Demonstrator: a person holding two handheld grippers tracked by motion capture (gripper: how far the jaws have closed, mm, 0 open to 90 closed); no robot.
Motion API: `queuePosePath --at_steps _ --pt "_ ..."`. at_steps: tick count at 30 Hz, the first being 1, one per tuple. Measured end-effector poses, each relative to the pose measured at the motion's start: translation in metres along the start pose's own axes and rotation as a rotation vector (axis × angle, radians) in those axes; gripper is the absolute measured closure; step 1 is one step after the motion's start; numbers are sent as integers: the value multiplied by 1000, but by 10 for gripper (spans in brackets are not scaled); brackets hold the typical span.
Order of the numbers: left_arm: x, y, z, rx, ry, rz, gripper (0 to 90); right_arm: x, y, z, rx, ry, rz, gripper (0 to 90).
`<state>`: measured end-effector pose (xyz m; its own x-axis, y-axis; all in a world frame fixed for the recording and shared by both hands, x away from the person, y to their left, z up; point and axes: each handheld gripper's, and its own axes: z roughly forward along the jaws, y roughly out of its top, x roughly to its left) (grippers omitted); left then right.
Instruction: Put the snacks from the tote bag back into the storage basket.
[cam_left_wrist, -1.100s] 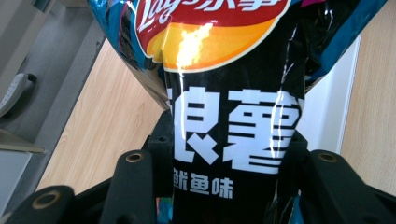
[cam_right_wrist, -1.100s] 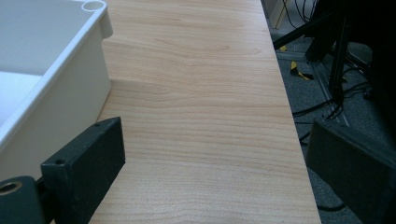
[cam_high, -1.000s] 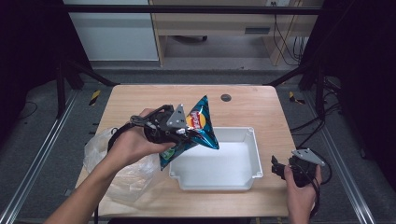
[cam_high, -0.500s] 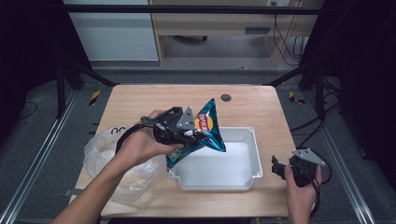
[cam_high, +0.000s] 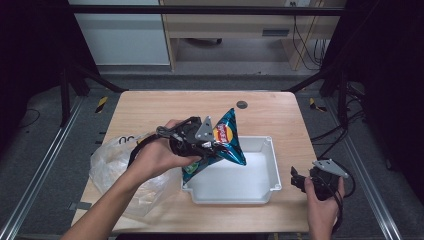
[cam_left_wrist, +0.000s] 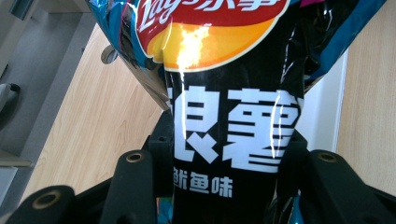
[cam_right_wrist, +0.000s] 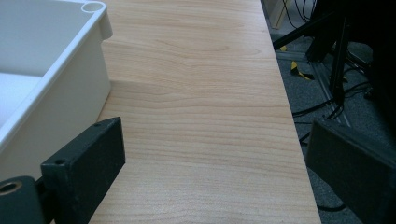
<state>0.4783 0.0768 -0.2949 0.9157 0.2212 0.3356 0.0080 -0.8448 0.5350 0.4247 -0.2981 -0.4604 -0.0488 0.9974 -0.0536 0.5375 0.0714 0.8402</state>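
Note:
A teal and black bag of chips (cam_high: 226, 141) with a red and yellow logo hangs over the left part of the white tray (cam_high: 272, 170). My left gripper (cam_high: 202, 146) is shut on the bag, held in a hand above the tray's left rim. In the left gripper view the bag (cam_left_wrist: 233, 107) stands between the two black jaws, with my left gripper (cam_left_wrist: 231, 175) clamped on its lower part. My right gripper (cam_high: 296, 180) rests at the table's right front, just right of the tray, and stands open (cam_right_wrist: 210, 182) over bare wood with nothing between its jaws.
A crumpled clear plastic bag (cam_high: 117, 165) lies at the table's left front under the left forearm. A small dark round disc (cam_high: 242, 104) sits near the far edge. The tray's corner (cam_right_wrist: 93, 18) is close to the right gripper. The table's right edge (cam_right_wrist: 285, 102) drops to cables on the floor.
The left gripper has carried the chips bag to the right, farther over the tray. The right gripper has stayed in place.

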Motion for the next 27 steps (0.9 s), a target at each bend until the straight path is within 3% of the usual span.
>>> queuePosePath --at_steps 27 --pt "-14 13 41 9 -41 40 537 -1 -1 0 -2 -1 3 53"
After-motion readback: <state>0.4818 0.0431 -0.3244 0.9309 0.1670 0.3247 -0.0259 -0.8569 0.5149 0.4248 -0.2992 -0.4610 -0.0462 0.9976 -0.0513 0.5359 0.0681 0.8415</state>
